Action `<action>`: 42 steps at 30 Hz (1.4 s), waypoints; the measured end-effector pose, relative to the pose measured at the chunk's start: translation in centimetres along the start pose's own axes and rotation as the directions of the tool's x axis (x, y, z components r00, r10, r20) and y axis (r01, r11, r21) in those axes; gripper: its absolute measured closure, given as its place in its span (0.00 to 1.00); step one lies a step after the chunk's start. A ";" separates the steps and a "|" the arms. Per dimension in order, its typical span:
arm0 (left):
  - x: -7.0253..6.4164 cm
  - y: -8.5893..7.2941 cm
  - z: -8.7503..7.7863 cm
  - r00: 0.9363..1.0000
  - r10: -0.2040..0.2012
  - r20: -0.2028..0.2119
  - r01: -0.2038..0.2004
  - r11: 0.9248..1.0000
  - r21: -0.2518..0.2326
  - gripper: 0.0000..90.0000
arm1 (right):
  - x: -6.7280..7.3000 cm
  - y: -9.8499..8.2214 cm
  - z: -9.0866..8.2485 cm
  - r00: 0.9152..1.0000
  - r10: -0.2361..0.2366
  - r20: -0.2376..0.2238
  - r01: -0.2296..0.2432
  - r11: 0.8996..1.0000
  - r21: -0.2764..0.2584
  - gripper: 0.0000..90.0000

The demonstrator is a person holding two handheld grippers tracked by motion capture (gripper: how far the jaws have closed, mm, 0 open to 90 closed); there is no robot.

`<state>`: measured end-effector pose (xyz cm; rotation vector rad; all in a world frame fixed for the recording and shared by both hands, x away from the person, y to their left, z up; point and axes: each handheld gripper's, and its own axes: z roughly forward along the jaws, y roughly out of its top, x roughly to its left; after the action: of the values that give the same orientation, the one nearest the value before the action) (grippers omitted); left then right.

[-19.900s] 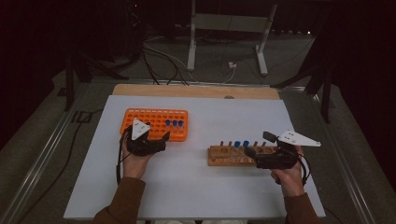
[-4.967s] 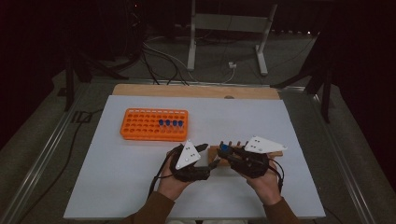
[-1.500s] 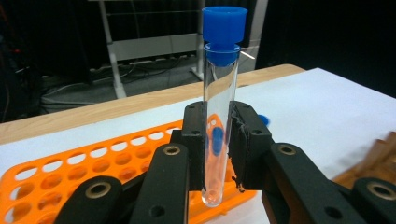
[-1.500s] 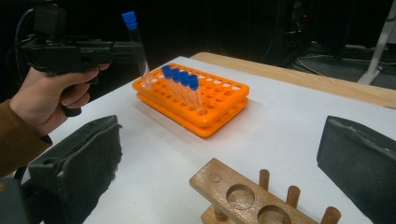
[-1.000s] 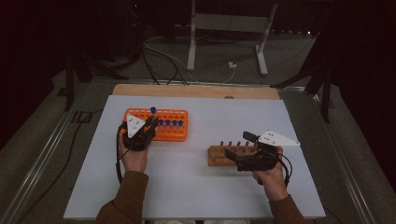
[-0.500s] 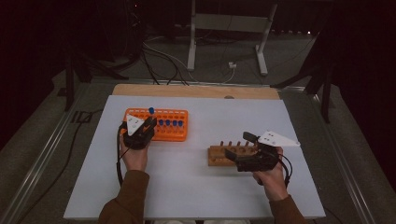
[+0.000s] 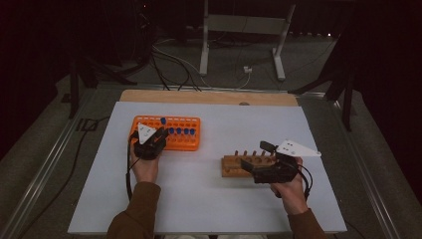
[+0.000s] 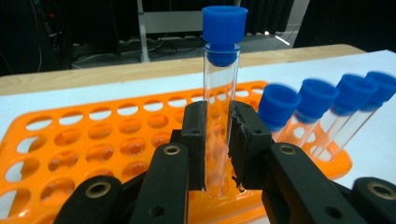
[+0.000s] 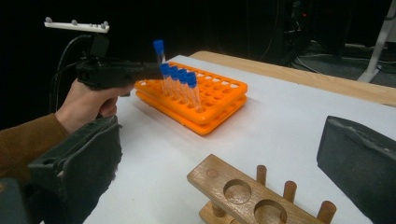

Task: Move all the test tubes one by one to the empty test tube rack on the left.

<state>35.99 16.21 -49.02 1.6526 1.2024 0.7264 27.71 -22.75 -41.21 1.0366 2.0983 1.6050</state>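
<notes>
little change since half a second ago: left gripper [image 8: 217, 144] still clamps a clear blue-capped test tube [image 8: 219, 84] upright over the orange plastic rack [image 7: 184, 142]. right gripper [image 9: 224, 172], fingers wide apart and empty, hovers at the wooden rack [image 9: 243, 191] on the white surface [image 7: 214, 199].

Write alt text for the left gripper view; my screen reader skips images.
The left gripper is shut on a clear blue-capped tube, held upright over an orange rack. Four more capped tubes lean in the rack to its right.
</notes>
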 end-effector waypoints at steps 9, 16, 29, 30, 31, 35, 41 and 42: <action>0.1 -0.8 0.4 1.000 0.029 0.011 -0.029 0.998 0.048 0.87 | -0.1 -0.1 -0.1 1.000 0.000 0.004 0.000 1.000 0.006 0.00; -0.1 -1.0 0.7 0.998 0.057 0.011 -0.058 0.994 0.090 0.87 | -0.2 -0.1 -0.2 1.000 0.000 0.005 0.000 1.000 0.005 0.00; 0.0 -1.2 0.7 0.999 0.051 0.018 -0.053 0.992 0.117 0.87 | -0.5 -0.1 -0.6 1.000 0.003 0.012 -0.003 1.000 -0.004 0.00; 0.0 -1.2 0.7 0.999 0.041 0.017 -0.043 0.992 0.117 0.87 | -0.5 -0.1 -0.7 1.000 0.003 0.013 -0.003 1.000 -0.005 0.00; 0.1 -1.2 0.7 0.999 0.030 0.018 -0.032 0.993 0.117 0.86 | -0.6 -0.1 -0.7 1.000 0.004 0.013 -0.004 1.000 -0.005 0.00; 0.3 -1.1 0.5 1.000 0.005 0.028 -0.009 0.992 0.126 0.75 | -0.9 -0.2 -0.9 1.000 0.010 0.019 -0.010 1.000 -0.007 0.00; 1.0 -0.9 -1.1 0.998 -0.039 0.053 0.033 0.994 0.107 0.59 | -1.3 -0.4 -1.2 0.999 0.034 0.001 -0.034 0.999 -0.015 0.00; 1.2 -0.8 -1.5 0.997 -0.045 0.060 0.039 0.994 0.099 0.57 | -1.4 -0.5 -1.3 0.999 0.040 -0.004 -0.040 0.999 -0.018 0.00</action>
<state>34.83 17.86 -49.24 1.7126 1.2414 0.5943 27.71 -24.67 -41.53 1.0772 2.0736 1.6424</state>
